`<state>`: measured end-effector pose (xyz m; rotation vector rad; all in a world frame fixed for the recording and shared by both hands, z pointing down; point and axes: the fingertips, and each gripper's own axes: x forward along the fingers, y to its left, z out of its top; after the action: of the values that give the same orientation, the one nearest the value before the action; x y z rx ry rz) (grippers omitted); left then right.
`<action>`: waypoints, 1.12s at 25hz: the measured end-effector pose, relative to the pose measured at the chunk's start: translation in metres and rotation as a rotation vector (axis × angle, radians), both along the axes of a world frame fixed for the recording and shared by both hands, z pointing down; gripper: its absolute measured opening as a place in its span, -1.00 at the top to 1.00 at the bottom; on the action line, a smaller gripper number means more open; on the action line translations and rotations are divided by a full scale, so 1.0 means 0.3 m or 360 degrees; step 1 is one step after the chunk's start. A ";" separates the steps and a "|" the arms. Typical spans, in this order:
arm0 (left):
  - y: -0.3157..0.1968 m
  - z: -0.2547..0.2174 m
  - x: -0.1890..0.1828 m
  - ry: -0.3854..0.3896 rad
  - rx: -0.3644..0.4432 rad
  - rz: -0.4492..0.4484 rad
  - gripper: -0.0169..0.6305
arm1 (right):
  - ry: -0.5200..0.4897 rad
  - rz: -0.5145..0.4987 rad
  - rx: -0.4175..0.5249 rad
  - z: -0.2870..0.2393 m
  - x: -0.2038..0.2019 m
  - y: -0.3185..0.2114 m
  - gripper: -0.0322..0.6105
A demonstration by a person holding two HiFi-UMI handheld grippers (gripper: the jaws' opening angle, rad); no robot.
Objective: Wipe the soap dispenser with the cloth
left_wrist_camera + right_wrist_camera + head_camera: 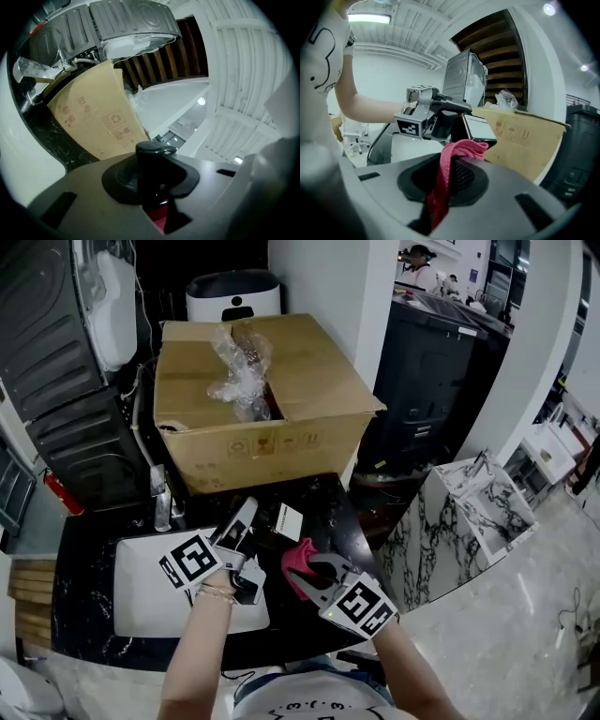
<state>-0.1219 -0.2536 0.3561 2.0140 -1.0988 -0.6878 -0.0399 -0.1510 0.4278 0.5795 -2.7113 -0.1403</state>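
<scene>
In the head view my left gripper (246, 526) is shut on the dark soap dispenser (281, 524), which bears a white label and hangs over the counter by the sink. In the left gripper view the black pump head (152, 151) sticks up between the jaws of that left gripper (150, 180). Just to its right, my right gripper (315, 570) is shut on a pink cloth (300, 557). The right gripper view has the cloth (446, 173) bunched between the jaws of the right gripper (445, 185), its top fold right by the dispenser (477, 129); I cannot tell whether they touch.
A big cardboard box (281, 418) with crumpled plastic wrap (239, 367) stands at the back of the black marble counter (89, 549). A white sink basin (141, 592) and faucet (161, 504) lie left. A marble block (459, 521) stands right.
</scene>
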 end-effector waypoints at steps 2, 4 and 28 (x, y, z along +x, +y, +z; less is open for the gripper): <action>0.001 0.016 0.008 -0.0080 0.0029 -0.0006 0.64 | -0.0086 0.0080 -0.0046 -0.010 0.046 -0.010 0.75; -0.001 0.031 0.017 -0.0184 0.0067 0.0001 0.64 | -0.0210 0.0219 -0.0098 -0.035 0.102 -0.037 0.75; -0.209 0.342 0.243 -0.1632 0.0674 0.0596 0.56 | -0.0580 0.0960 -0.0428 0.074 0.494 -0.205 0.74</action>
<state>-0.0489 -0.3164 0.4589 2.9453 -1.0786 0.4277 0.1084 -0.2125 0.4499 1.4059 -2.6703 0.5206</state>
